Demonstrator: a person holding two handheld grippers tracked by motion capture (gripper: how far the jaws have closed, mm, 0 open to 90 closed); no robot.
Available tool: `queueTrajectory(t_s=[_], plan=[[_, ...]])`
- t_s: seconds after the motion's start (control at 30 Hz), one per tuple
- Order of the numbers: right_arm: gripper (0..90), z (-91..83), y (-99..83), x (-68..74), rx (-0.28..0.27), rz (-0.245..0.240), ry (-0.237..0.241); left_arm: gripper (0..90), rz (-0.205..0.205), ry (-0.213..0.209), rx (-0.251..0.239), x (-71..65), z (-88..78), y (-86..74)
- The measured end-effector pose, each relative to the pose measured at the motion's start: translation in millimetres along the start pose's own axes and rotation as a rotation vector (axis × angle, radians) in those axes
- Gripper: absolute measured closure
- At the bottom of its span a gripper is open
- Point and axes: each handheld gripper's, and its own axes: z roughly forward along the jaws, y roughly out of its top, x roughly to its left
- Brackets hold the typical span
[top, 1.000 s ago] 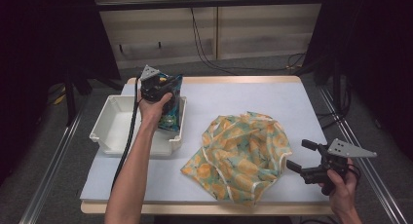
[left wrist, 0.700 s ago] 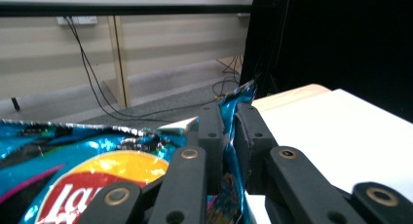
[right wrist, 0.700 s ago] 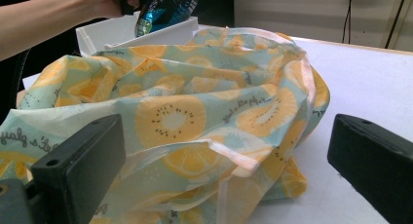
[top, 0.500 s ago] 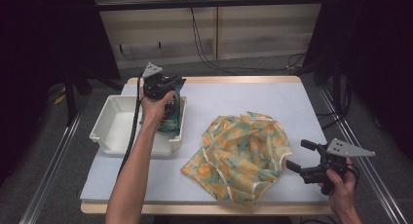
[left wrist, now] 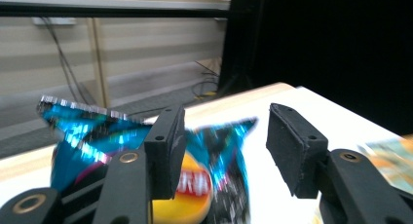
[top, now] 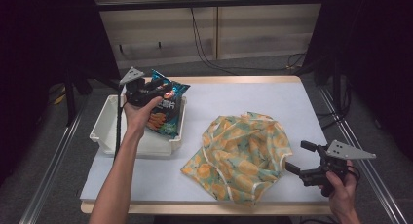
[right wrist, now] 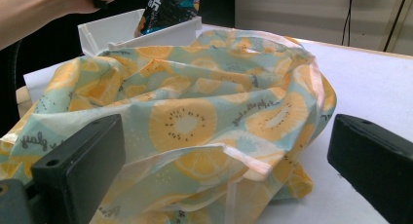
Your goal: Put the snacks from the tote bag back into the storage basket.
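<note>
The left gripper had just spread its jaws – the chip bag, pinched a second earlier, looked released, though blur hid contact. It leaned upright in the white bin, long axis near-vertical, top seal up. The right gripper waited open beside the fruit-print bag.

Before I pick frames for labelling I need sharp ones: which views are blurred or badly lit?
Left gripper view: the chip bag is smeared with motion blur, while the jaws stay crisp. Right gripper view: the cloth is sharp and evenly lit, the near jaws slightly soft. High view: the table is well lit, with dark surroundings; bag and cloth are readable.
</note>
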Motion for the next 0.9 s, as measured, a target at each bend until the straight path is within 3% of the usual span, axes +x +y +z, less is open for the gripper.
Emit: queueTrajectory(t_s=[0.17,0.2,0.27,0.3,0.33,0.4,0.5,0.53,0.6,0.67,0.8,0.9], plan=[[0.0,1.8,-0.3,-0.5,0.002,-0.001,-0.002,61.3,0.022,-0.031,0.03,3.3,-24.4,-17.2],[0.0,2.4,-0.7,-0.3,0.003,0.004,0.002,66.1,0.046,-0.026,0.048,4.1,-33.6,-24.6],[0.0,2.6,-0.8,-0.6,0.005,0.003,0.002,74.7,0.051,-0.038,0.051,4.2,-37.3,-29.3],[0.0,3.0,-1.0,-0.5,0.007,-0.001,0.0,76.4,0.048,-0.068,0.079,3.0,-41.2,-39.9],[0.0,3.0,-1.0,-0.5,0.007,-0.001,0.0,77.8,0.048,-0.068,0.079,3.0,-41.2,-39.9],[0.0,3.1,-0.8,-0.4,0.008,0.003,0.0,79.0,0.092,-0.077,0.167,-3.4,-41.2,-55.7],[0.0,2.4,-0.7,0.8,0.01,0.0,0.003,76.3,0.108,-0.074,0.202,-8.2,-41.3,-67.3],[0.0,2.4,-0.7,0.8,0.009,0.001,0.001,73.6,0.109,-0.072,0.237,-9.5,-38.7,-79.0],[0.0,4.3,0.3,0.3,0.004,0.007,0.0,72.9,0.124,-0.073,0.295,-10.1,-33.3,-87.4],[0.0,6.8,1.7,1.2,0.009,-0.001,0.004,74.6,0.129,-0.095,0.315,-11.8,-30.0,-93.2],[0.0,8.3,1.6,1.0,0.012,0.002,0.011,80.9,0.138,-0.1,0.361,-13.9,-19.5,-99.3],[0.0,9.0,0.8,0.2,0.018,0.004,0.013,80.1,0.166,-0.07,0.402,-18.2,-8.6,-103.8]])
